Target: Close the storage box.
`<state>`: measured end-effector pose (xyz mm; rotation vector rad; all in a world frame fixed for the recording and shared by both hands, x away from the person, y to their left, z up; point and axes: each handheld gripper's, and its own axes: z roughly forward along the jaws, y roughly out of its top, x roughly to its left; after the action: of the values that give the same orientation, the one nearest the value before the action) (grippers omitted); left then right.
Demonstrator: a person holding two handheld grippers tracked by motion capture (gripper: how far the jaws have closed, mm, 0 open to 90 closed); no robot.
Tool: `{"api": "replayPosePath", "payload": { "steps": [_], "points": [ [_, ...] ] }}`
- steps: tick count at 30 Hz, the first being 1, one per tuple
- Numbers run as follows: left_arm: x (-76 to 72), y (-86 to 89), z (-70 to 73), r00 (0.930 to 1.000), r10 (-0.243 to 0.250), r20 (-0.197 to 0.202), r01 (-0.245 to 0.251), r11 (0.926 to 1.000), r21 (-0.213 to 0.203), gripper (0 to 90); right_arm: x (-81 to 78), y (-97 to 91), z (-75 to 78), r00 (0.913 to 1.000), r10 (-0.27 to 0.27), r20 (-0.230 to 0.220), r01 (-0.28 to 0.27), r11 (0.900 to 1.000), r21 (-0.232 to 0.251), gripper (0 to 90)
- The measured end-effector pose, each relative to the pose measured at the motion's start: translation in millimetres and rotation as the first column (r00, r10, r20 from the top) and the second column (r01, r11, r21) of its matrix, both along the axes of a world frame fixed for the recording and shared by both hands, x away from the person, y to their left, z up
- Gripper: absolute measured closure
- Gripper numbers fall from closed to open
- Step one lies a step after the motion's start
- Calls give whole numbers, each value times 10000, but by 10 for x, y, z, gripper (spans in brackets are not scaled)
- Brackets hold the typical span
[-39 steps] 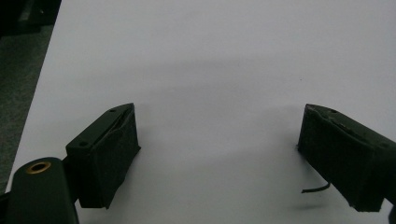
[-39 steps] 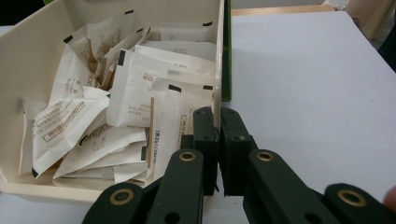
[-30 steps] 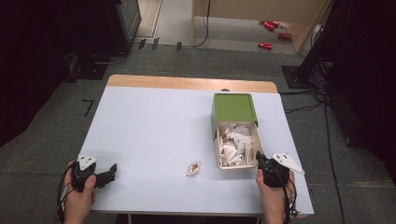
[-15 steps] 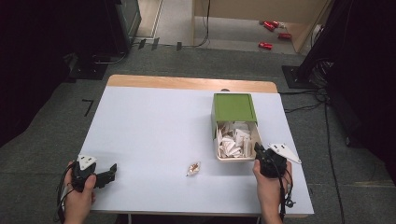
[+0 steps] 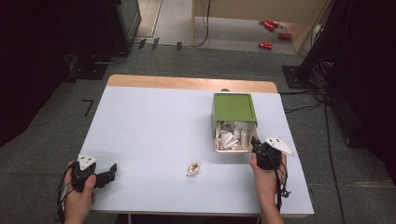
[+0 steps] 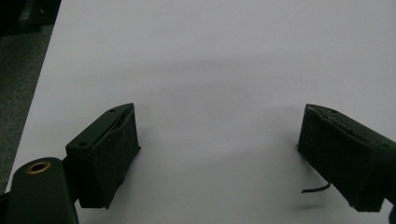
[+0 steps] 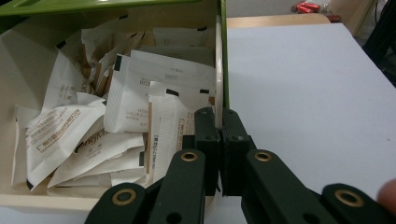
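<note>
Jaws of right gripper [image 7: 219, 135] pinch cream drawer [image 7: 217, 79] thin smooth wall

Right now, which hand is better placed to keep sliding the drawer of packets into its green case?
Right. The right tool is shut on the drawer wall at its near corner. The left tool sits open on bare table, far from the green case.

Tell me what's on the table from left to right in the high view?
Left gripper → small wrapped packet → green box with its drawer of paper packets → right gripper, clamped on the drawer's side wall.
</note>
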<state>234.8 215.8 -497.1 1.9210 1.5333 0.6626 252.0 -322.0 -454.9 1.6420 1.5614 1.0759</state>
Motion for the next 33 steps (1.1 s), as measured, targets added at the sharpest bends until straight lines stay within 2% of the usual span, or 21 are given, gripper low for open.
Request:
{"api": "replayPosePath", "payload": {
  "steps": [3, 5, 6, 8, 10, 11, 12, 17, 21, 22, 24, 28, 31, 33],
  "points": [
    [0, 0, 0, 10000, -1, -3, 1, 10000, 0, 128, 17, -29, -17, 9996, 245, 122, -247, 9996, 141, 851],
    [-1, 1, 0, 10000, -2, 4, 2, 10000, -2, 128, 4, -74, -42, 9964, 793, 295, -812, 9943, 686, 701],
    [-1, 0, -1, 10000, 2, 12, -2, 10000, -7, 128, -18, -88, -67, 9934, 1056, 445, -1086, 9915, 722, 683],
    [-1, 0, -1, 10000, 0, 15, 0, 10000, -5, 128, -88, -98, -133, 9891, 1378, 527, -1402, 9891, 449, 626],
    [-1, 0, -1, 10000, 1, 12, -1, 10000, -5, 128, -173, -108, -200, 9871, 1507, 549, -1530, 9874, 405, 590],
    [-1, 0, -1, 10000, -2, 9, 2, 10000, -4, 128, -221, -113, -225, 9846, 1567, 774, -1604, 9860, 444, 585],
    [-1, 0, -1, 10000, 0, 9, 0, 10000, -3, 128, -267, -116, -227, 9834, 1629, 795, -1670, 9848, 481, 576],
    [-1, 0, 0, 10000, -1, 8, 1, 10000, -3, 129, -376, -125, -186, 9836, 1740, 482, -1762, 9834, 439, 557],
    [-1, 0, 0, 10000, -2, 13, 2, 10000, -9, 129, -328, -101, -257, 9830, 1835, 81, -1836, 9827, 252, 555],
    [-2, 1, -1, 10000, -1, 14, 1, 10000, -11, 129, -323, -92, -271, 9808, 1949, 102, -1952, 9802, 332, 551],
    [-2, 1, 0, 10000, -3, 14, 3, 10000, -12, 129, -325, -71, -263, 9829, 1837, 155, -1841, 9826, 257, 563],
    [-1, 1, 0, 10000, -4, 6, 4, 10000, -11, 128, -315, -59, -271, 9886, 1499, 129, -1498, 9887, -95, 681],
    [0, 1, 0, 10000, -7, -1, 7, 10000, -2, 129, -256, -13, -323, 9893, 1456, -91, -1459, 9886, -380, 634],
    [0, 1, 0, 10000, -3, 3, 3, 10000, -8, 128, -206, 1, -347, 9897, 1421, -186, -1427, 9893, -317, 627]
  ]
}}
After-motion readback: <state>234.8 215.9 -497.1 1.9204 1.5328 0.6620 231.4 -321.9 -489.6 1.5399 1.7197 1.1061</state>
